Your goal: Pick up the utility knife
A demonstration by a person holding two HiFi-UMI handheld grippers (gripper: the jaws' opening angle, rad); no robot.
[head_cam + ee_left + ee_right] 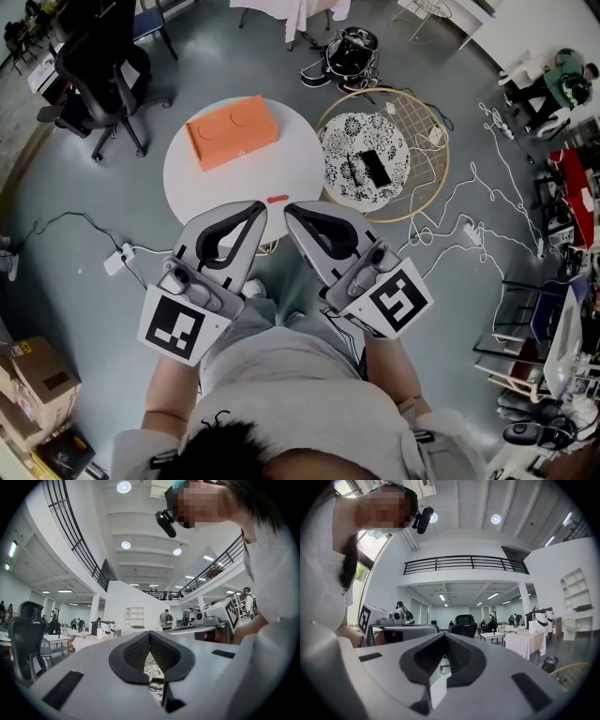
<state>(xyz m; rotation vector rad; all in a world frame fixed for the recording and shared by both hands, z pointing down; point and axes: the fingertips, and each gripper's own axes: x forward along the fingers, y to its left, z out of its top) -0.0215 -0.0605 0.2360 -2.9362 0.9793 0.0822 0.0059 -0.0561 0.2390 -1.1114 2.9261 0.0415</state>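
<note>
Grey concrete floor, round white table (309,155) with a flat orange box (232,130). The small red utility knife (277,199) lies at its near edge. Left gripper (253,208) and right gripper (292,208) hover above, tips pinched together, empty, probably just parked before reaching.

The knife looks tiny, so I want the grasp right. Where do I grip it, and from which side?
Grip the knife at mid-length, jaws across its narrow width, probably from straight above. It lies flat and thin on the table, long axis left to right.
</note>
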